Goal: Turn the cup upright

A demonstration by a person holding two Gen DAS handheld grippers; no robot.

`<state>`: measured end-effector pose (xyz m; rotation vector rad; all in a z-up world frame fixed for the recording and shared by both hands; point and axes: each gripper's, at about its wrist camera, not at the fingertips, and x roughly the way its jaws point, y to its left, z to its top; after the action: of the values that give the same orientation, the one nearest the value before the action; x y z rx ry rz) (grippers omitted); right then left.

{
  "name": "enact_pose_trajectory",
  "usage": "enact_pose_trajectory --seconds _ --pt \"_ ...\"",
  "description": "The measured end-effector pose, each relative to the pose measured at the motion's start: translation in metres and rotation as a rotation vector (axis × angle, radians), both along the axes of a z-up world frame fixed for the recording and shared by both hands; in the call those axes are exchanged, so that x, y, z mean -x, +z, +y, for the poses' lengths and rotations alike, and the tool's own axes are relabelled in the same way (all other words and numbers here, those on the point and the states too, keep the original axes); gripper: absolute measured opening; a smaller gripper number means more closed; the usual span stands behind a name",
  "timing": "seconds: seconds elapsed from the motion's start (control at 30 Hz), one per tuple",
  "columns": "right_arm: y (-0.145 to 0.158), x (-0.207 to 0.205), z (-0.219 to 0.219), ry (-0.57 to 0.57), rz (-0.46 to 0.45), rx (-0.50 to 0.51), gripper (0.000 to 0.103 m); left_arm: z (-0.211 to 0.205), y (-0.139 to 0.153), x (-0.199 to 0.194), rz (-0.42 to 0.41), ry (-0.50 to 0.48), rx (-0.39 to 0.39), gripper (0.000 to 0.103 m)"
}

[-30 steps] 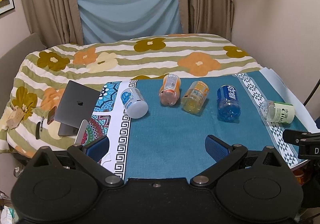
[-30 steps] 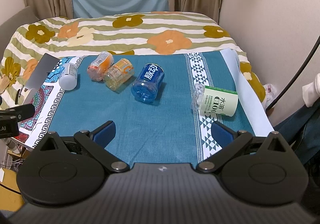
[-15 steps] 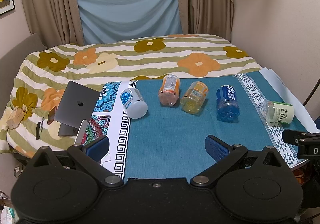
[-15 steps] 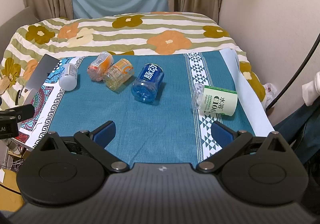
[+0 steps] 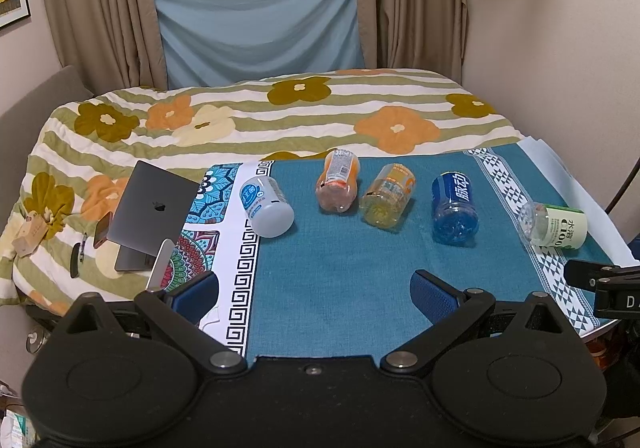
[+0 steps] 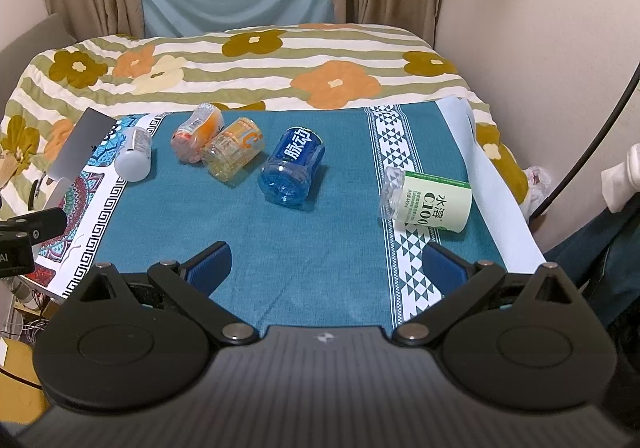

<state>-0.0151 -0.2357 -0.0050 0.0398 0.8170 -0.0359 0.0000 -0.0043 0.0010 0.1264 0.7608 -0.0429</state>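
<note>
Several cut-bottle cups lie on their sides on the teal cloth [image 5: 340, 268]: a white one [image 5: 266, 201], an orange one [image 5: 338, 181], a yellow one [image 5: 388, 195], a blue one [image 5: 454, 203] and a green-labelled one [image 5: 554, 221]. The right wrist view shows the same row: white [image 6: 134, 155], orange [image 6: 196, 133], yellow [image 6: 232, 149], blue [image 6: 292, 167], green-labelled [image 6: 428, 199]. My left gripper [image 5: 314, 290] is open and empty, near the cloth's front edge. My right gripper [image 6: 326, 264] is open and empty, below the blue and green-labelled cups.
A closed grey laptop [image 5: 152, 209] and a phone [image 5: 102, 230] lie left of the cloth on the flowered bedspread [image 5: 280, 115]. A wall [image 6: 540, 27] stands at the right. A black cable [image 6: 592, 135] hangs at the right edge.
Both views have shifted very slightly; the cups lie as before and both grippers stay open.
</note>
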Motion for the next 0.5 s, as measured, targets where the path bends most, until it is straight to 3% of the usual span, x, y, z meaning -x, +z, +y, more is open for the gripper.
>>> enact_pose_trajectory --seconds 0.5 --pt "-0.0017 -0.0018 -0.0005 -0.003 -0.002 -0.004 0.103 -0.0011 -0.0006 -0.0031 0.008 0.005 0.005 0.103"
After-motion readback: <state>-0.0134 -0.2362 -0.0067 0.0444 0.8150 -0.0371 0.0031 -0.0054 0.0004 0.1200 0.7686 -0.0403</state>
